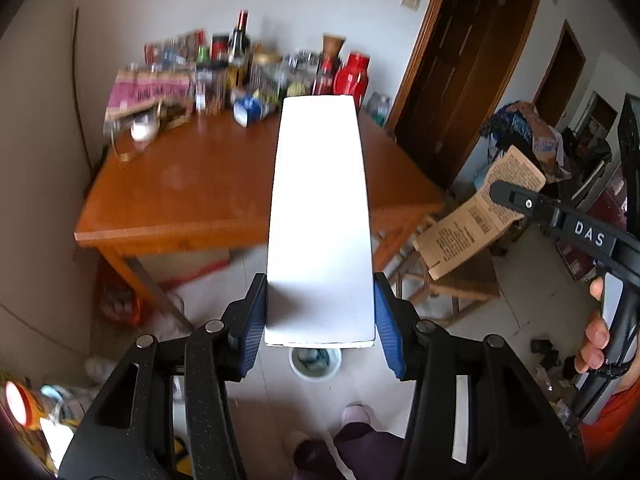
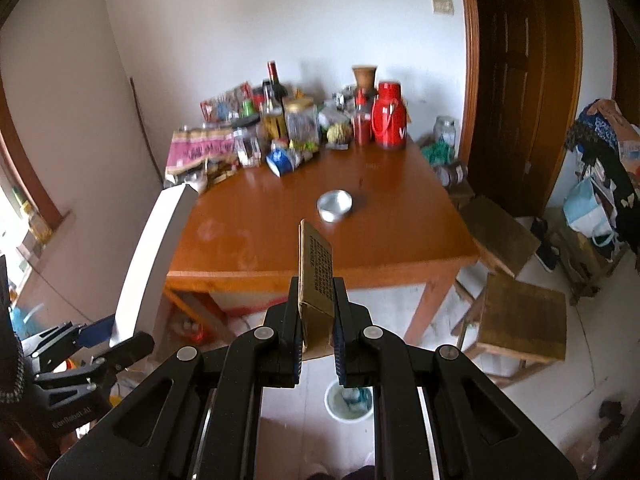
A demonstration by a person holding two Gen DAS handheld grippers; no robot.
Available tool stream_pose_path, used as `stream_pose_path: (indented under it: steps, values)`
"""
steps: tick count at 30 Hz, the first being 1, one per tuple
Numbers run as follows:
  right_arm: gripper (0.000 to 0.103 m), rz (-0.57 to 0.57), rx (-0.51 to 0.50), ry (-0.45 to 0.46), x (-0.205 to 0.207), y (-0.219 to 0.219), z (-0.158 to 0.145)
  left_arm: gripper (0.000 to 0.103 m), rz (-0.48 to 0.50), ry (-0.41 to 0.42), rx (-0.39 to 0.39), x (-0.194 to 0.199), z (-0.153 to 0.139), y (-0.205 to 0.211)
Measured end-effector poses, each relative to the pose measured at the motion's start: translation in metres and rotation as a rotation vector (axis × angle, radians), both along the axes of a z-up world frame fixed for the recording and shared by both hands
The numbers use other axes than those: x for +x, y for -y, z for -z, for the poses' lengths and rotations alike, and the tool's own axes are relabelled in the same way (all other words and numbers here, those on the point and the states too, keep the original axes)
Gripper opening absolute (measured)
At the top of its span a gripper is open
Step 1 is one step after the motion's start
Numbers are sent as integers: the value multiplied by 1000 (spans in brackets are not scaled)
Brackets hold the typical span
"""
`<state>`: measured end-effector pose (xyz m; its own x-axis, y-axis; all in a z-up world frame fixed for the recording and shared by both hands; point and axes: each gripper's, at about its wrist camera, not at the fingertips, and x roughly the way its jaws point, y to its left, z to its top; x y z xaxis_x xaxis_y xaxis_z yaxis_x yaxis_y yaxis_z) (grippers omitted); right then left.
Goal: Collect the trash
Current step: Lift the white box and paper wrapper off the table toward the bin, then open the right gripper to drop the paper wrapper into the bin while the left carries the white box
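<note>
The left gripper (image 1: pixel 320 320) pinches one long white box (image 1: pixel 320 216) by its near end, a blue pad (image 1: pixel 252 320) pressed to each side; the box runs straight ahead of the jaws. The right gripper (image 2: pixel 316 320) is squeezed nearly together on one flattened brown printed carton (image 2: pixel 316 276), which stands on edge between the jaws and sticks out ahead of them. Directly below both grippers, on the pale tiled floor, stands one white bin (image 2: pixel 347 402) with some bluish contents; in the left wrist view the bin (image 1: pixel 315 362) shows just under the box's near end. Ahead of both tools is one orange-brown table (image 2: pixel 320 240). Its far edge is crowded with bottles and jars too blurred to count, among them one red flask (image 2: pixel 387 126) and one dark wine bottle (image 2: pixel 275 84); one round metal tin (image 2: pixel 334 205) sits alone nearer the middle. To the right of the right gripper are two wooden stools (image 2: pixel 520 316), one behind the other. In the left wrist view the right gripper (image 1: pixel 516 200) appears off to the right with the carton (image 1: pixel 472 228), held by a hand (image 1: pixel 596 336) of which three fingers can be counted on the grip.
</note>
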<state>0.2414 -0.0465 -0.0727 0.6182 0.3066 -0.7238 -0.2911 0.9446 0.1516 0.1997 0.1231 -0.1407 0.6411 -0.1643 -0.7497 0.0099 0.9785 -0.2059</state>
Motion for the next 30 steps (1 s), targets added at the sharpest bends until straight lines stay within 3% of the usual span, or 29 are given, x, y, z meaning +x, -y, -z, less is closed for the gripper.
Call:
stream_pose_path:
  steps: [6,13,23,30]
  values:
    - [11,-11,-30,-112,2,-2,53,50,-2,-151,-19,3,62,7]
    - [11,-15,-59,-252,27,9,135,50,-1,-312,-11,20,141,23]
    - [11,-88,-112,-405,77,24,280,50,-30,-495,-26,62,292,60]
    - [11,-154,-159,-494,93,21,391,50,-130,-616,-92,74,412,65]
